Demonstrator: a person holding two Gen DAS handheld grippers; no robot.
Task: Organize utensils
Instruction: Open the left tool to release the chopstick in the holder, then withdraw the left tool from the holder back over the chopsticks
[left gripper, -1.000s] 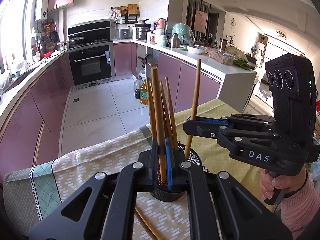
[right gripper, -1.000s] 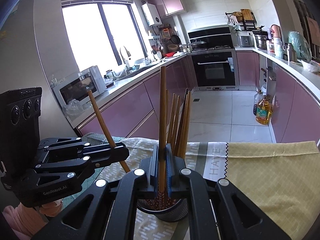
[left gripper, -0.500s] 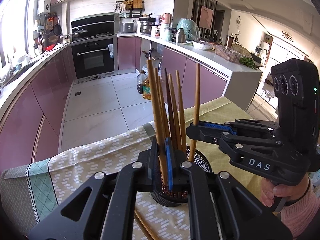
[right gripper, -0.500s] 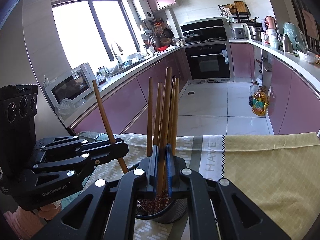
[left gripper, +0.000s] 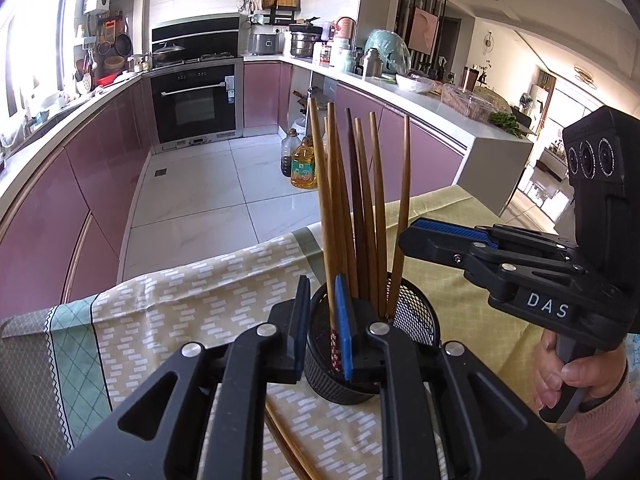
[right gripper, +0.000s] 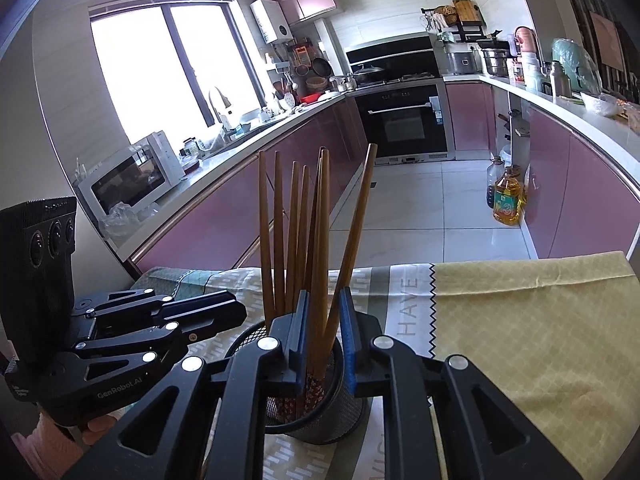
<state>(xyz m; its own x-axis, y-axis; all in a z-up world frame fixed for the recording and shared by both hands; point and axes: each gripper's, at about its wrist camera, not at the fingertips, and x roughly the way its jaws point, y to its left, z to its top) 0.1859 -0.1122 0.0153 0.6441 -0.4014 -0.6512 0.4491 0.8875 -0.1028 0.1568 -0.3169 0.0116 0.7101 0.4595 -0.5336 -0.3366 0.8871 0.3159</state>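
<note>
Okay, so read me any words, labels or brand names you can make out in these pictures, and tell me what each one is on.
"DAS": on the right tongs, on the body.
"GenRobot.AI": on the left tongs, on the body.
"HAVE": on the tablecloth, reading sideways.
Oil bottle label: too small to read.
Oven stickers: too blurred.

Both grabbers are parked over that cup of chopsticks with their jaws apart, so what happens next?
Probably lift both away. The left gripper and right gripper have just been opening; chopsticks stand loose in the mesh cup. More lie on the cloth.
</note>
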